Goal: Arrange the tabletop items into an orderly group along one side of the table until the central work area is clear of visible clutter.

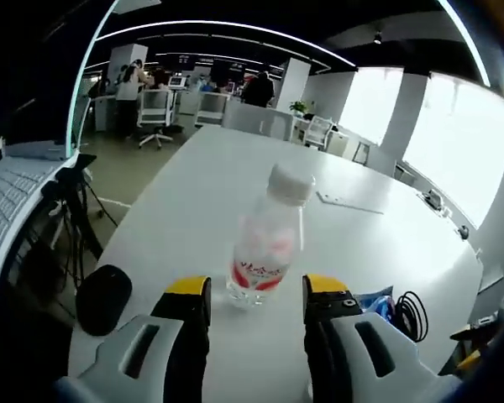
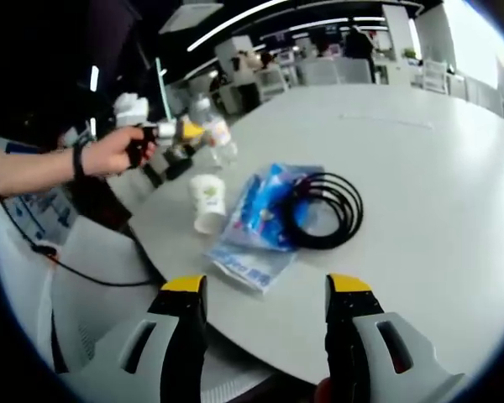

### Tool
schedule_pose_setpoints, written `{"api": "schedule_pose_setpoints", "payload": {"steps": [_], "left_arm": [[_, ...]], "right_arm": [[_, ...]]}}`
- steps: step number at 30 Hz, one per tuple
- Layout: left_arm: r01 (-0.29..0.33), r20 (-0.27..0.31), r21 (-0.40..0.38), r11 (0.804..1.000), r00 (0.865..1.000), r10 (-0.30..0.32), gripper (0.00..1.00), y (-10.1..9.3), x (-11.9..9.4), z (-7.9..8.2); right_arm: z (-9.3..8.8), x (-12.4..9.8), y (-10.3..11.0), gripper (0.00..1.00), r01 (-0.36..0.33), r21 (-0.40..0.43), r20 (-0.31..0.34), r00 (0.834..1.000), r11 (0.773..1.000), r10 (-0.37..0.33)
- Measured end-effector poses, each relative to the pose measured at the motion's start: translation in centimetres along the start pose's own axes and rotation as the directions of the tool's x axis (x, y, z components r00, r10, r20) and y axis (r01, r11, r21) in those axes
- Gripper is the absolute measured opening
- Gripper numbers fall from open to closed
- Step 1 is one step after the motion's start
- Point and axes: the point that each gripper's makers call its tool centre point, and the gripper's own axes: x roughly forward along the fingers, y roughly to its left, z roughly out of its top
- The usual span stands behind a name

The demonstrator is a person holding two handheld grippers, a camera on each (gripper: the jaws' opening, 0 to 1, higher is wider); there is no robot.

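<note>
A clear water bottle (image 1: 267,243) with a white cap and red label stands upright on the white table (image 1: 202,193). My left gripper (image 1: 256,292) is open, its yellow-tipped jaws on either side of the bottle's base without touching it. In the right gripper view the same bottle (image 2: 217,134) stands at the far table edge, with a person's hand (image 2: 109,153) holding the left gripper (image 2: 175,136) beside it. My right gripper (image 2: 266,290) hangs open over the near table edge, nothing between its jaws. Ahead of it lie blue packets (image 2: 256,220), a coiled black cable (image 2: 326,210) and a tipped white cup (image 2: 208,201).
A black mouse (image 1: 103,298) lies left of the left jaw, and an open laptop (image 1: 13,189) stands further left. The blue packet (image 1: 376,300) and cable (image 1: 413,309) sit right of the left gripper. Office chairs (image 1: 155,113) and people stand beyond the table's far end.
</note>
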Motion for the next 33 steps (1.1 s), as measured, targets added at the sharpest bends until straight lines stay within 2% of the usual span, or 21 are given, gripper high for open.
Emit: {"api": "schedule_pose_setpoints", "payload": {"steps": [6,14,18,23,33], "left_arm": [[0.073,-0.005,0.033,0.997,0.997,-0.073,0.43,-0.8,1.2,1.4],[0.097,-0.024,0.055,0.994,0.995,-0.096,0.44,-1.0,2.1,1.8],[0.116,-0.025,0.045,0.992,0.993,-0.115,0.37,-1.2,2.2,1.8],[0.115,-0.028,0.044,0.992,0.993,-0.114,0.36,-1.2,2.4,1.6],[0.052,0.0,-0.052,0.997,0.999,-0.052,0.36,-1.1,2.3,1.4]], "right_arm": [[-0.2,-0.6,-0.6,0.55,0.015,0.026,0.011,1.0,1.0,-0.015],[-0.4,-0.7,-0.7,0.55,0.021,0.044,0.014,1.0,0.999,-0.021],[-0.4,-0.7,-0.8,0.55,0.021,0.045,0.014,1.0,0.999,-0.022],[-0.4,-0.8,-0.9,0.55,0.023,0.048,0.013,1.0,0.999,-0.024],[-0.4,-0.8,-0.8,0.55,0.02,0.05,0.011,1.0,0.999,-0.021]]}}
